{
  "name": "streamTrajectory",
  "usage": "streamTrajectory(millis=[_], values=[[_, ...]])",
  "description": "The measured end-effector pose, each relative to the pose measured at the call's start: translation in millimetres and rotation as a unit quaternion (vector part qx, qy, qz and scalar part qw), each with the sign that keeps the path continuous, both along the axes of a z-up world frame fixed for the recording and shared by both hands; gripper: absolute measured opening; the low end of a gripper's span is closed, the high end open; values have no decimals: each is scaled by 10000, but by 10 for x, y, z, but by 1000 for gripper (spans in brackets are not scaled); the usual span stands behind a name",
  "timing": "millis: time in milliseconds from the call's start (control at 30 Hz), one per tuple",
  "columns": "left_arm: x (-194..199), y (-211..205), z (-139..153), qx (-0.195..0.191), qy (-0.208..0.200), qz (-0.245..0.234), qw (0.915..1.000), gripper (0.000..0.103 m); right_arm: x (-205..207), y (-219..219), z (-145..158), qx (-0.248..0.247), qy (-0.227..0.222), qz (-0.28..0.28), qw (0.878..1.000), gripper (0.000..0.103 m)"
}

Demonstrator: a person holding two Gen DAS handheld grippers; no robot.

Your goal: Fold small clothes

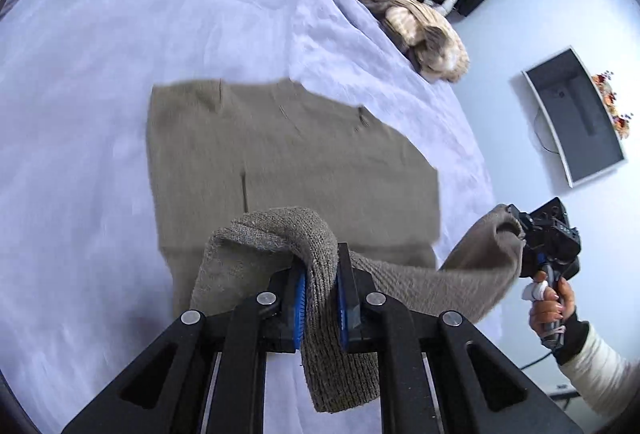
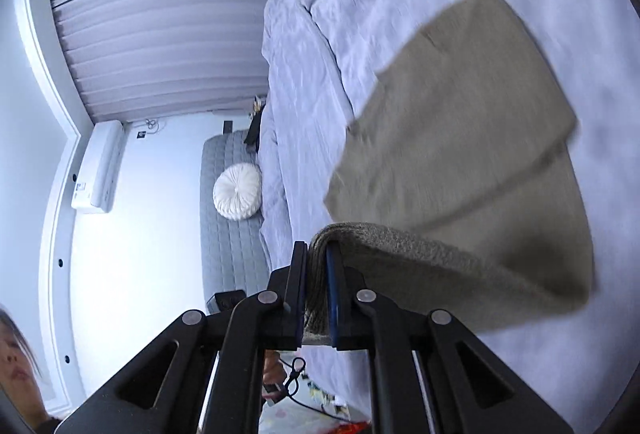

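Taupe knit, the sweater (image 1: 280,161) lies mostly flat on the pale blue bed (image 1: 100,73), its long axis running from the near hem away toward the neckline at the far edge. The near hem is raised off the bed. The left claw (image 1: 320,286) is clamped on one hem corner, the right claw (image 2: 316,294) on the other corner, the hem hanging between them.
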State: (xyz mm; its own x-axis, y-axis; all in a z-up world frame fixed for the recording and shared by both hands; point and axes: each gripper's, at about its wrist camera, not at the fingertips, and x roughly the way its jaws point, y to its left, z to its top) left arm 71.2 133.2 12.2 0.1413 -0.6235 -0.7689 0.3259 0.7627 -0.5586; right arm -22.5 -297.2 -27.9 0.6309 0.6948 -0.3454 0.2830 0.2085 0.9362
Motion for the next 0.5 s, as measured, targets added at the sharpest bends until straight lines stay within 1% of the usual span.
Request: streamTrajectory(millis=[133,200,233,267,300,333,367,400,433,467,500], values=[[463,-285,-375,337,31,242,9991,14,506,-198,-300,-237,283,-44,9993,10],[613,-490,-666,485,132,431,9978,14,711,-280,-496,-378,512,-52,9980,10],[660,-496,-754,573,206,511,9968,14,781,-330,-574,-505,641,-69,9966,10],[685,-507,-843,668,293,577,9957,14,849,-368,-677,-699,876,-128,9936,10],[699,-506,-948,829,399,685,9934,16,893,-398,-761,-852,1091,-184,9902,12],[700,-494,-986,971,467,761,9913,27,896,-466,-823,-1002,1264,-212,9867,14],[666,-461,-985,1130,439,830,9892,37,904,-483,-868,-1158,1393,-191,9833,14],[617,-428,-931,1372,244,934,9858,64,876,-509,-870,-1253,1416,-106,9819,15],[565,-385,-859,1517,1,1000,9834,77,865,-494,-839,-1413,1405,-3,9799,20],[513,-353,-769,1594,-271,1003,9817,78,850,-468,-774,-1700,1372,136,9757,36],[480,-316,-696,1613,-396,935,9817,79,837,-434,-700,-2027,1345,303,9695,45]])
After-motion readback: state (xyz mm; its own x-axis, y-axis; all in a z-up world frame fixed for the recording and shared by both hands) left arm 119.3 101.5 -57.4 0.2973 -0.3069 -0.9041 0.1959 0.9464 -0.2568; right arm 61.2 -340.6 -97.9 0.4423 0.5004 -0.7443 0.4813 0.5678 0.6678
